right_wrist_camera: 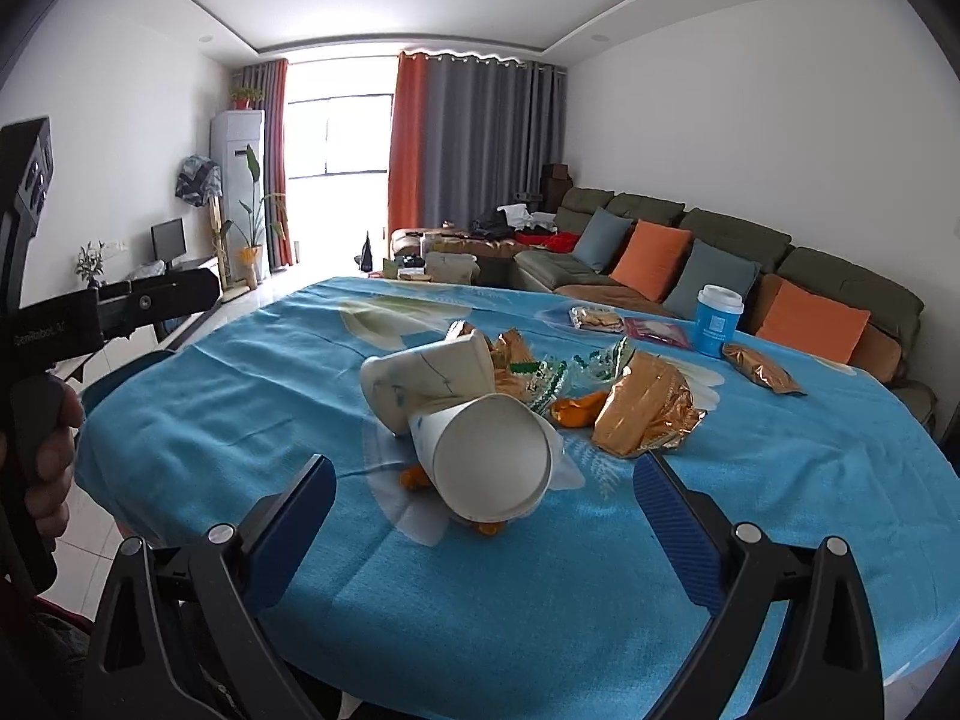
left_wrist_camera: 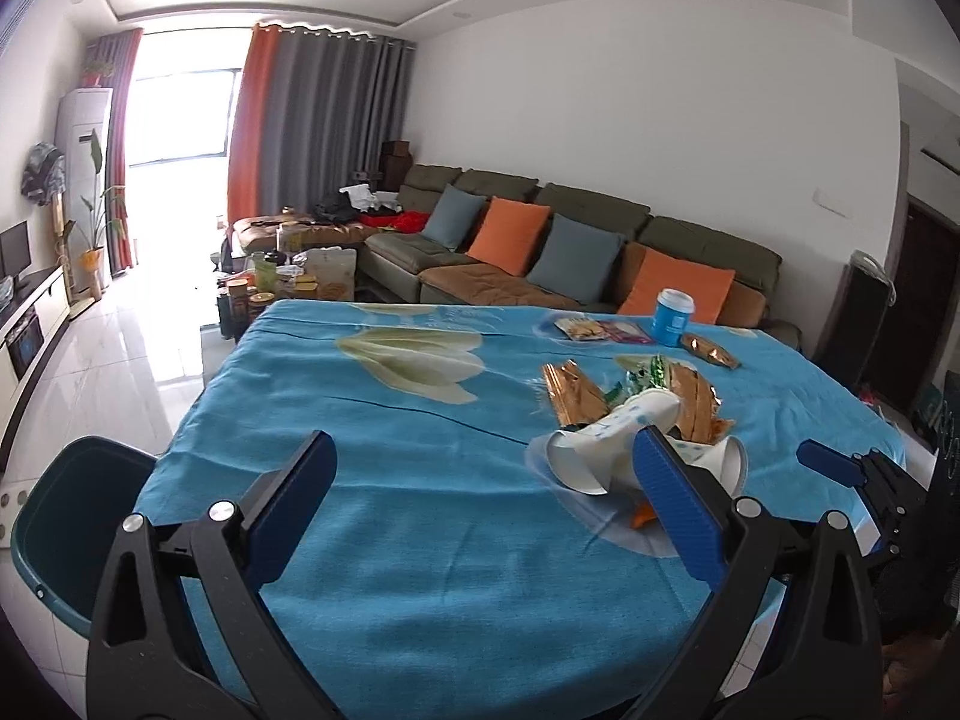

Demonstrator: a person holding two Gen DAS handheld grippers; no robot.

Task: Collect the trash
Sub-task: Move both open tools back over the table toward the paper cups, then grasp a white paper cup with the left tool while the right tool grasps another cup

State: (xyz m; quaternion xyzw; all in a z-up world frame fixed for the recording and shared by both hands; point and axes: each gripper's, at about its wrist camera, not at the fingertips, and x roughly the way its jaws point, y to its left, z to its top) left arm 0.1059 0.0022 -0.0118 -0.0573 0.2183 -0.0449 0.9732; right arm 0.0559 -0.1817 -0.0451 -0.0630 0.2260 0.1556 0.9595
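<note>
A pile of trash lies on the blue tablecloth (left_wrist_camera: 390,510). It holds two tipped white paper cups (right_wrist_camera: 492,462) (left_wrist_camera: 591,447), gold foil wrappers (right_wrist_camera: 645,411) (left_wrist_camera: 573,393), a green-and-clear wrapper (right_wrist_camera: 552,375) and orange peel bits (right_wrist_camera: 576,408). My right gripper (right_wrist_camera: 483,471) is open, its fingers on either side of the near cup, just short of it. My left gripper (left_wrist_camera: 486,450) is open and empty over bare cloth, left of the pile. The right gripper's fingers (left_wrist_camera: 831,462) show at the right edge of the left wrist view.
A dark green bin (left_wrist_camera: 66,516) stands at the table's left edge. A blue cup with white lid (right_wrist_camera: 717,321), snack packets (right_wrist_camera: 600,318) and another gold wrapper (right_wrist_camera: 759,375) lie at the far side. A sofa with cushions (right_wrist_camera: 720,264) runs behind.
</note>
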